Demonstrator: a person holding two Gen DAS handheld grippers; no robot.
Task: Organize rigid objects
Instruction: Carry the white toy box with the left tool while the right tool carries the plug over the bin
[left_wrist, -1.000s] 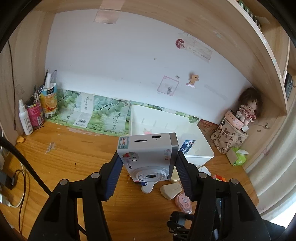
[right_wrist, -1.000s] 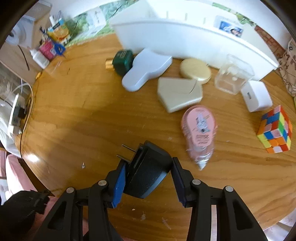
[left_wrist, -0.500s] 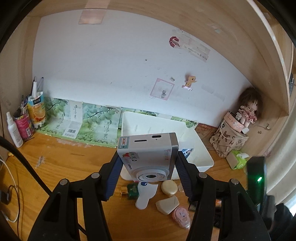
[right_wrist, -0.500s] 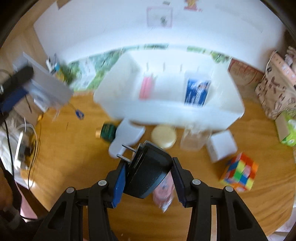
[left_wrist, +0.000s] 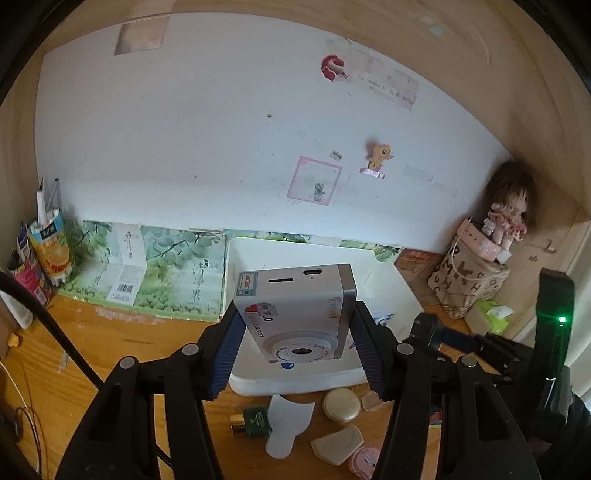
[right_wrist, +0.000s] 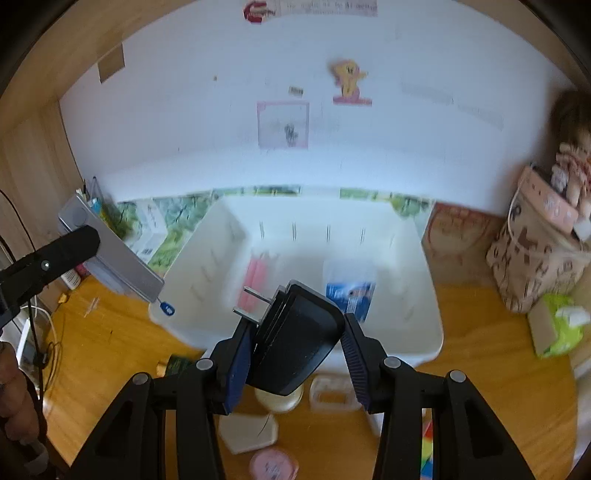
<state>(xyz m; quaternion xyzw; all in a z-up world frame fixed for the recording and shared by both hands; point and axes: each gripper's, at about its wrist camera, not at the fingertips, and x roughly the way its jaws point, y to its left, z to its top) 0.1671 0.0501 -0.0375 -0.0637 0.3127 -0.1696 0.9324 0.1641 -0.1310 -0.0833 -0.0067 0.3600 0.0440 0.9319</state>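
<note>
Left gripper (left_wrist: 297, 354) clamped on silver compact camera (left_wrist: 295, 314), lens facing wrist view, held above near rim of white bin (left_wrist: 236, 258). Right gripper (right_wrist: 295, 354) clamped on black plug adapter (right_wrist: 295, 339), prongs pointing 10 o'clock, in front of white bin (right_wrist: 428, 332). Desk (left_wrist: 110, 343) items at 6 o'clock of bin: green bottle (left_wrist: 253, 426), round gold compact (left_wrist: 341, 405), beige case (left_wrist: 338, 448). Doll (left_wrist: 508, 210) at 3 o'clock.
</note>
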